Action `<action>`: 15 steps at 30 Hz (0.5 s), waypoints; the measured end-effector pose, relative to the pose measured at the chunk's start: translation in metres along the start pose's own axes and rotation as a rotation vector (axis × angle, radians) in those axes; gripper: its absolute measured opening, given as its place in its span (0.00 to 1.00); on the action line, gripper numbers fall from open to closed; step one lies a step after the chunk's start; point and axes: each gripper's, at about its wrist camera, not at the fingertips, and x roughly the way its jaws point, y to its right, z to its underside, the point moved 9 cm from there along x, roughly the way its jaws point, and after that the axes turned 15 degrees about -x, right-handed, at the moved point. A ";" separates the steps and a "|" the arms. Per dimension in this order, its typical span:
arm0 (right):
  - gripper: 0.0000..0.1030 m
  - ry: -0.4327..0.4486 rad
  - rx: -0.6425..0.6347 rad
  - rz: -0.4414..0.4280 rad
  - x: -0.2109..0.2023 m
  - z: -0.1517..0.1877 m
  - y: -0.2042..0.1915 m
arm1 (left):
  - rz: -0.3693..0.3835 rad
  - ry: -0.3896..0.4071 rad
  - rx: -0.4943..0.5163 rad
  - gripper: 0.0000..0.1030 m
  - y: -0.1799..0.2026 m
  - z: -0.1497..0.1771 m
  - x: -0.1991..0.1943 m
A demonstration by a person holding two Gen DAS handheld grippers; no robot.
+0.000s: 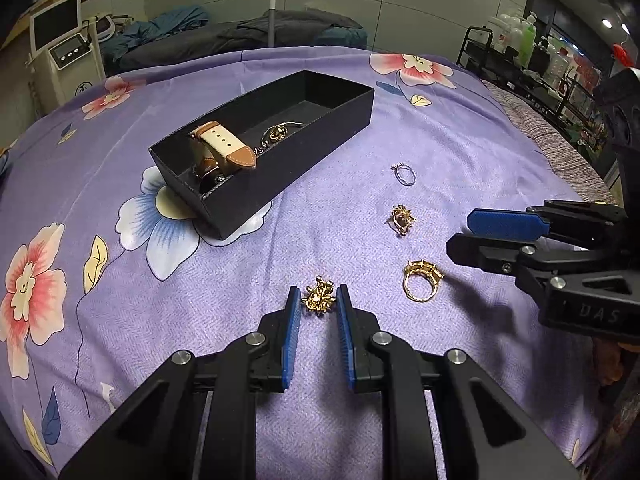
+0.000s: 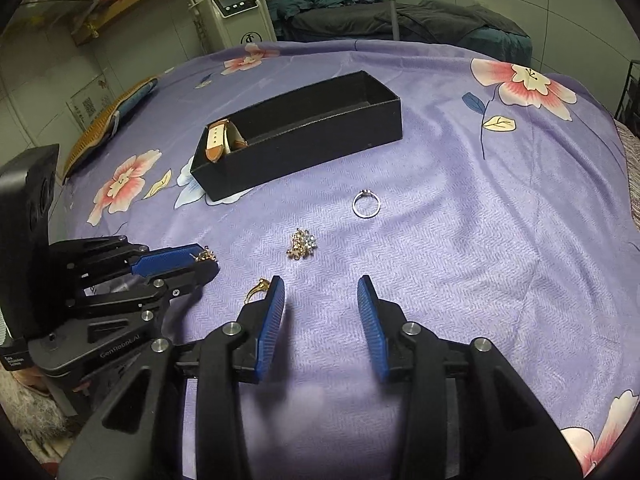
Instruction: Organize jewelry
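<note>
The left tongs (image 1: 319,299) pinch a small, light, spiky gold brooch (image 1: 319,298) on the soft bedspread (image 1: 480,152), best gripped across its stiff body, while the right tongs (image 2: 320,294) stand open, empty, beside the gold ring (image 1: 422,280).

Open purple cloth (image 2: 460,240) right of the silver ring (image 2: 366,204), bare; black box (image 2: 304,136) walling the far left; gold ring (image 1: 422,280) just beside right gripper (image 2: 320,292)

Purple floral bedspread (image 1: 460,152); white screen machine (image 2: 224,4) behind; bottles on black rack (image 1: 516,40).
</note>
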 end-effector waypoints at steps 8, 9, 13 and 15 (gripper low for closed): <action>0.38 -0.013 -0.108 -0.073 0.006 -0.002 -0.030 | -0.002 -0.001 0.000 0.17 0.000 0.000 0.000; 0.38 -0.022 -0.134 -0.066 0.009 -0.001 -0.034 | -0.003 -0.001 0.000 0.17 0.000 0.000 0.000; 0.38 -0.056 -0.220 -0.027 0.020 0.002 -0.045 | -0.001 -0.001 -0.007 0.17 -0.002 -0.001 0.000; 0.36 -0.060 -0.261 0.008 0.023 0.002 -0.049 | -0.001 -0.002 -0.006 0.17 -0.002 -0.001 0.001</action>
